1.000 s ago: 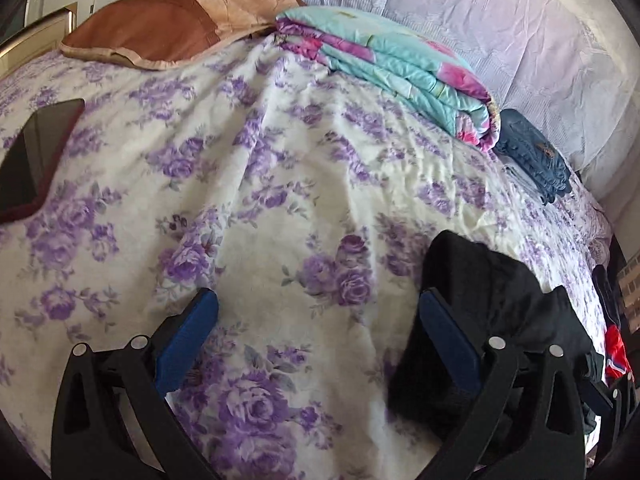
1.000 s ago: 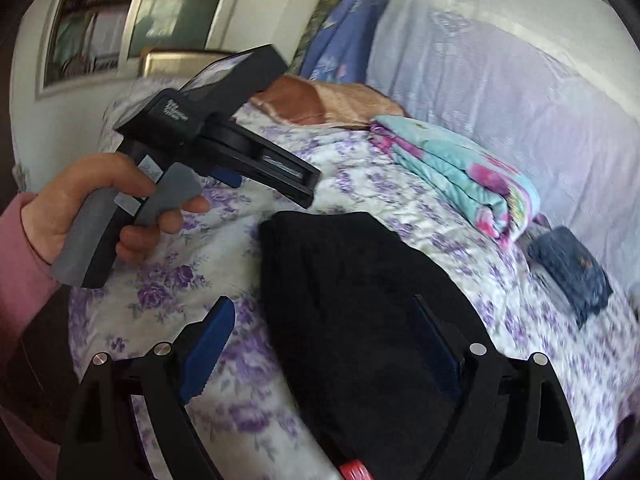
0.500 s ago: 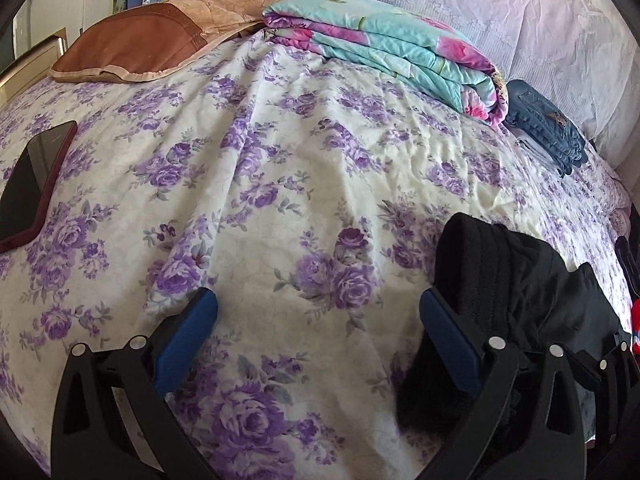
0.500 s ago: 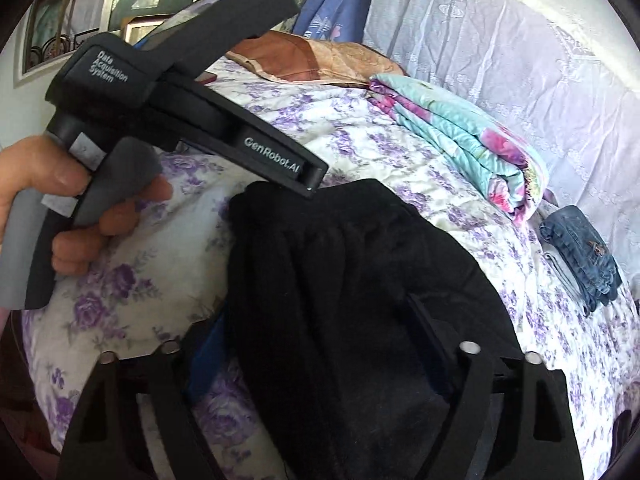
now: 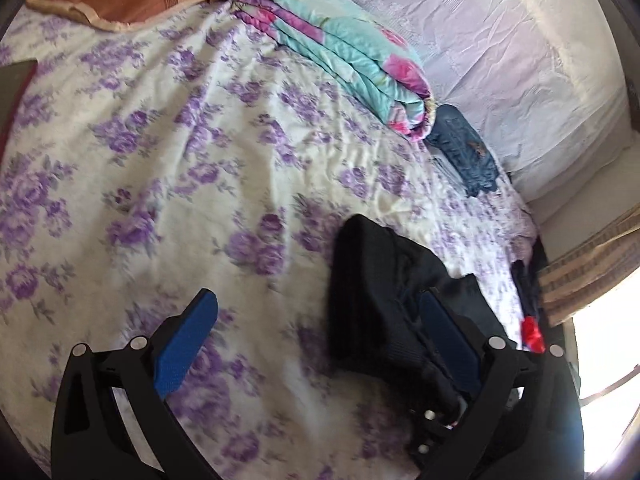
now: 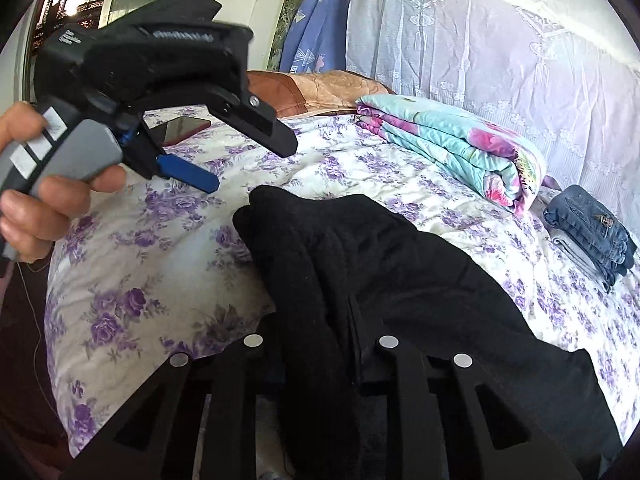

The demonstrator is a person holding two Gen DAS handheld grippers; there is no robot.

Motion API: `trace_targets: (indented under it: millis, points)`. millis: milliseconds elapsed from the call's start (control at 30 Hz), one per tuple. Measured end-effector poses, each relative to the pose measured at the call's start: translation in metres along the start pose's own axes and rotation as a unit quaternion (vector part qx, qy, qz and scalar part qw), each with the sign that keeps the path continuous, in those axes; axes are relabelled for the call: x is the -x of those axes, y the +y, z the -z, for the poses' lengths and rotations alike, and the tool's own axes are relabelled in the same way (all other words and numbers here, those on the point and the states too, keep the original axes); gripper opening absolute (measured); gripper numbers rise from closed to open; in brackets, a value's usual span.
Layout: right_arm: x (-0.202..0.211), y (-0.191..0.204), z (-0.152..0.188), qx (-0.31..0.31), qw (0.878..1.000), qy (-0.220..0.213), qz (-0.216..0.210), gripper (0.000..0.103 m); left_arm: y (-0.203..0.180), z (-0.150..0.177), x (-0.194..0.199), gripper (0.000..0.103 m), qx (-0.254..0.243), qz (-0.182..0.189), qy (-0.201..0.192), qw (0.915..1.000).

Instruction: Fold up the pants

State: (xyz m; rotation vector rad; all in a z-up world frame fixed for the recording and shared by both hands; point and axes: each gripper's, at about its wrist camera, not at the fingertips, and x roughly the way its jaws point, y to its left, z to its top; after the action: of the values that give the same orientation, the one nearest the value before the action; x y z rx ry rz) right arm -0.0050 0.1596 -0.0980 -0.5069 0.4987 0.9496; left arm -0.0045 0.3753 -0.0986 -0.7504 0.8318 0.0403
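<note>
Working over a cream cotton bedsheet printed with purple roses (image 5: pixel 200 160). Dealing with a bunched pair of black knit pants (image 6: pixel 380 280), lying in a heap near the closer edge of that sheet, well apart from the folded turquoise floral quilt (image 6: pixel 460 148) and the small folded stack of blue denim jeans (image 6: pixel 588 224) towards the far side.

Judging the step as the opening one: taking hold of the crumpled garment in order to lift and spread it, with no fold laid yet.

Closing the right gripper (image 6: pixel 320 320) on a raised ridge of the black cloth, with the fabric squeezed between its two black fingers and hiding the pads.

Holding the left gripper (image 5: pixel 318 308) spread wide and empty, hovering above the sheet just beside the heap, gripped by a hand (image 6: pixel 40 200) on its grey handle.

Calling next, probably, for bringing the empty claw onto a second point of the waistband or a leg, pinching only one layer, then pulling both holds apart to flatten the pants.
</note>
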Motion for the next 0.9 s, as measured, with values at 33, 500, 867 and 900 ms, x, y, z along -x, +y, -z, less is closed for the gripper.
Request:
trace_targets:
  millis: [33, 500, 867, 900]
  points:
    - [0.0, 0.0, 0.0, 0.0, 1.0, -0.001, 0.0, 0.022, -0.002, 0.002, -0.002, 0.099, 0.0, 0.004, 0.008, 1.0]
    - [0.005, -0.001, 0.001, 0.001, 1.0, -0.013, 0.002, 0.022, -0.023, 0.027, -0.033, 0.099, 0.051, 0.185, 0.131, 0.9727]
    - [0.013, 0.008, 0.003, 0.006, 1.0, -0.026, 0.007, 0.022, -0.027, 0.013, -0.063, 0.094, 0.059, 0.175, 0.099, 0.9778]
    - [0.014, 0.008, 0.003, 0.007, 1.0, -0.027, 0.007, 0.022, -0.029, 0.012, -0.066, 0.084, 0.051, 0.168, 0.096, 0.9797]
